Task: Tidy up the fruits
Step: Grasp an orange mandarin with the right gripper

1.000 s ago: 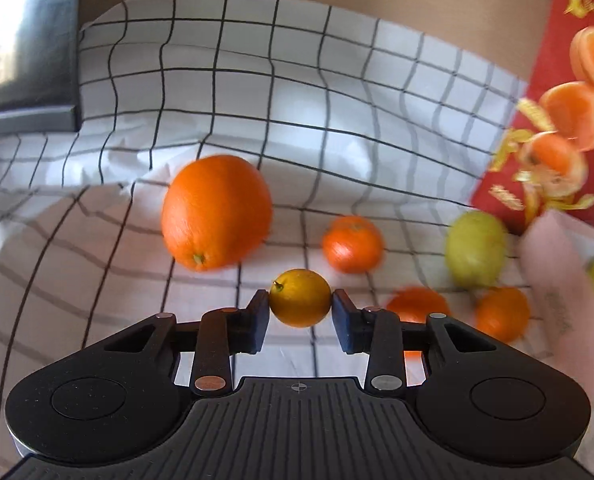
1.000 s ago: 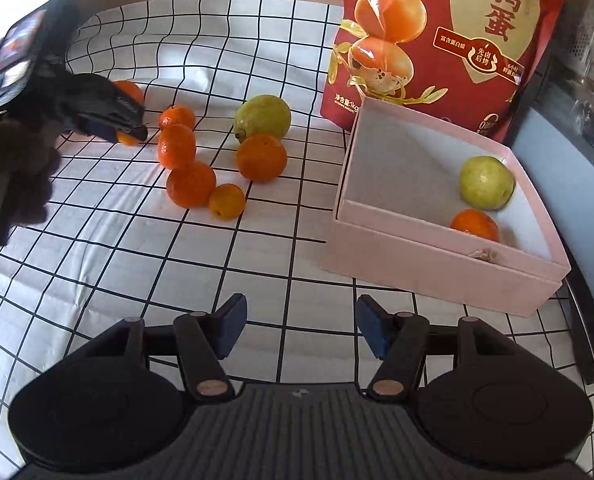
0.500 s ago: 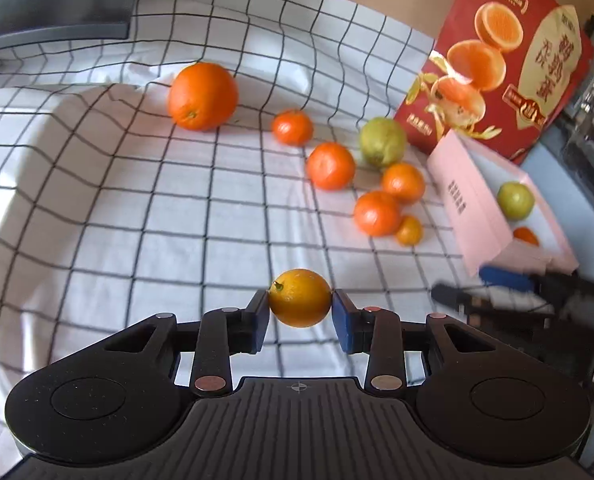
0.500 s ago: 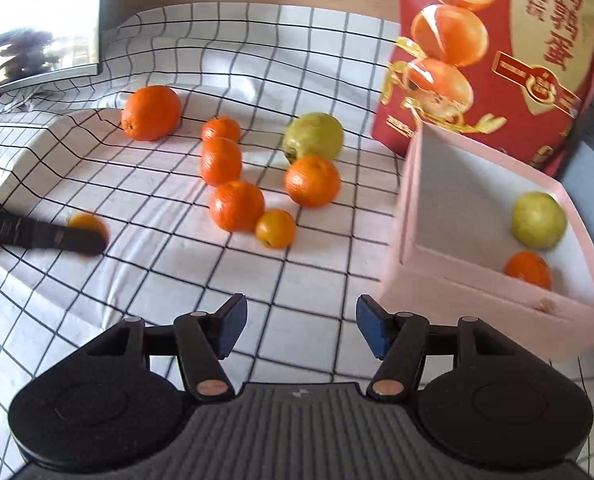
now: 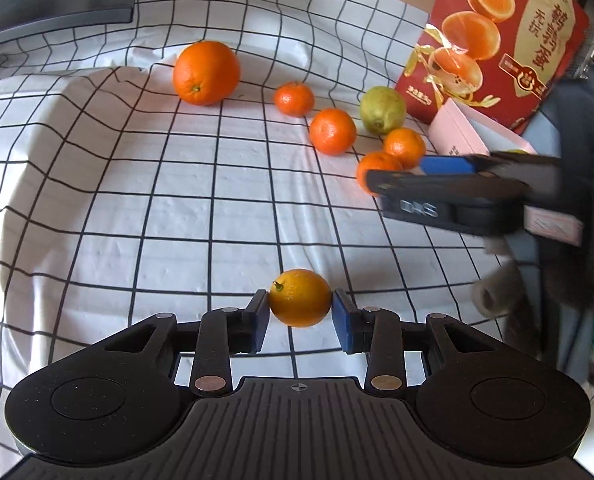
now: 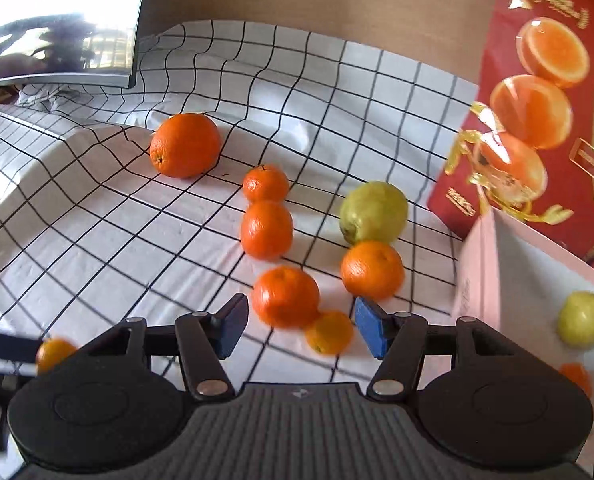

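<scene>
While the left hand-held gripper [image 5: 300, 312] keeps pinching its small orange [image 5: 299, 298], the right hand-held gripper [image 6: 301, 326] (jaws spread, nothing pinched) has swung from the pink box [image 6: 509, 280] toward the loose fruit, so another pick looks next.

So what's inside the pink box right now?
In the pink box lie a yellow-green fruit and a small orange one; the right gripper's body hides its near corner.
</scene>
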A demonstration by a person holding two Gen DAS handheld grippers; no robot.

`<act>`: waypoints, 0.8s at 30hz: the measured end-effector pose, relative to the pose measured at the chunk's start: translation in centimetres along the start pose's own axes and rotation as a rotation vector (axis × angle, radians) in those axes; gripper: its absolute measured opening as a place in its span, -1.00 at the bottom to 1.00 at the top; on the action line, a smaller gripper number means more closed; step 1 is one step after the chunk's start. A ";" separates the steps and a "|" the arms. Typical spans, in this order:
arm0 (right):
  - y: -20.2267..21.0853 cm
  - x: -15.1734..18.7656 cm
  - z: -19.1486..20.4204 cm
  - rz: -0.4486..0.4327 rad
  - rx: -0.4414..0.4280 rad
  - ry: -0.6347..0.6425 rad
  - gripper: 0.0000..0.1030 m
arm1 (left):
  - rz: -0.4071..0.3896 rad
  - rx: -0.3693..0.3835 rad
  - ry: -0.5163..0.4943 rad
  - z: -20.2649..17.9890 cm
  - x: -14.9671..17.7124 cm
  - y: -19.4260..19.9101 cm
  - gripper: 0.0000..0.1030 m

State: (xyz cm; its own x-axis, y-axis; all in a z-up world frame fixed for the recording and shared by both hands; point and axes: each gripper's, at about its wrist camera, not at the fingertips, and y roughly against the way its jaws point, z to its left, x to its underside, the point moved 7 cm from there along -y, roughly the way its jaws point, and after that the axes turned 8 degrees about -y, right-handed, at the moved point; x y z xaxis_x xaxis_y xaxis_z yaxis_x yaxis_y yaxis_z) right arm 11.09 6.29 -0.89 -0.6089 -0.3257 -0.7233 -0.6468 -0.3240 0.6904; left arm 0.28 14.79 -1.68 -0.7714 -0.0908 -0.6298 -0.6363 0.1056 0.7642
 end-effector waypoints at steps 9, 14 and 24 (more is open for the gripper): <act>-2.0 0.0 1.7 0.030 0.015 0.085 0.05 | 0.014 0.004 -0.021 -0.8 0.7 0.1 -0.25; -2.0 0.0 1.6 0.036 0.026 0.094 -0.13 | 0.015 0.005 -0.030 -0.8 0.9 0.2 -0.25; 3.3 1.2 0.0 0.029 -0.054 -0.056 -0.18 | 0.022 0.018 -0.035 -1.0 1.0 -0.1 -0.24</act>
State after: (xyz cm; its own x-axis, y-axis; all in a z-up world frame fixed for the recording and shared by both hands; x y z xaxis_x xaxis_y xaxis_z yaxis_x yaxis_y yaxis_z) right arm 8.23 4.88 0.49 -0.6527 -0.2865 -0.7013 -0.6037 -0.3626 0.7100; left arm -0.43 13.72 -2.22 -0.7848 -0.0538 -0.6174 -0.6187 0.1252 0.7756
